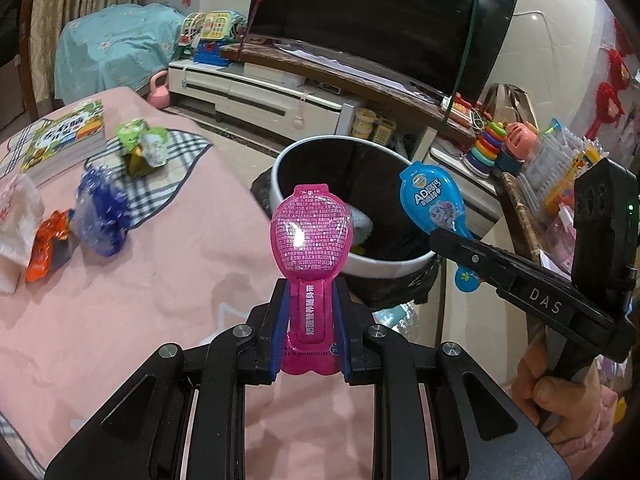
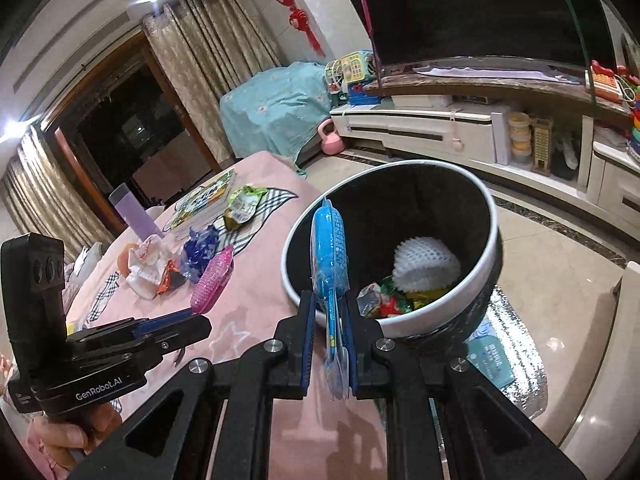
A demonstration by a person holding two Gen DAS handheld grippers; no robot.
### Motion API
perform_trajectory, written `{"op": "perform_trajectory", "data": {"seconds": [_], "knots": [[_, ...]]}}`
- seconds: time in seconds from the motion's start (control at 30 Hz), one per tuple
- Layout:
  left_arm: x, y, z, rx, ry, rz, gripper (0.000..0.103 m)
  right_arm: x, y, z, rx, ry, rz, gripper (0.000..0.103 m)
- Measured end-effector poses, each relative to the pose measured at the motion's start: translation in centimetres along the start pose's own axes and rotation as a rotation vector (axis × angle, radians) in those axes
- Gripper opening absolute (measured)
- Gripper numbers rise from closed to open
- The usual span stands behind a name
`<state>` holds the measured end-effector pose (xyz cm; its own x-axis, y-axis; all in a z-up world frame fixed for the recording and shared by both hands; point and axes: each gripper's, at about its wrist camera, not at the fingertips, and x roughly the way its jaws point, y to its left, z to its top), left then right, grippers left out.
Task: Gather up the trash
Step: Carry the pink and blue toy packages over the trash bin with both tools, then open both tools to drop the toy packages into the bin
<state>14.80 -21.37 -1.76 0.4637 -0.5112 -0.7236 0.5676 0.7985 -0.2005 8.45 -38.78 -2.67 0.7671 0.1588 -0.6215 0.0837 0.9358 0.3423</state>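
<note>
On the pink-clothed table (image 1: 120,280), at the left, lie a white crumpled paper (image 1: 16,220), an orange wrapper (image 1: 48,240), a blue crinkled wrapper (image 1: 102,216) and a green packet (image 1: 142,146) beside a book (image 1: 64,140). Next comes the left claw (image 1: 310,304), narrowed on the handle of a pink spoon-shaped package (image 1: 310,240) that stands upright, its bowl in front of the bin's near rim. The black-lined trash bin (image 1: 392,268) stands just past the table edge; it holds a white foam net (image 2: 424,264) and coloured wrappers (image 2: 388,300). Furthest right, the right claw (image 2: 330,332) is almost closed, pinching a blue spoon-shaped package (image 2: 330,248) edge-on by its handle, its head over the bin's rim.
</note>
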Motion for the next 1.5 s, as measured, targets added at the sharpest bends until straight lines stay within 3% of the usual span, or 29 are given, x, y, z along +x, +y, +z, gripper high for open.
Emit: {"op": "perform_trajectory", "data": {"seconds": [0.7, 1.5], "knots": [[3.5, -3.0, 4.1, 0.064, 0.015, 0.003, 0.019, 1.0, -2.7, 3.1, -0.009, -0.006, -0.047, 0.013], [9.0, -3.1, 6.8, 0.059, 0.104, -0.002, 0.02, 5.2, -4.8, 5.3, -0.031, 0.084, -0.101, 0.014]]}}
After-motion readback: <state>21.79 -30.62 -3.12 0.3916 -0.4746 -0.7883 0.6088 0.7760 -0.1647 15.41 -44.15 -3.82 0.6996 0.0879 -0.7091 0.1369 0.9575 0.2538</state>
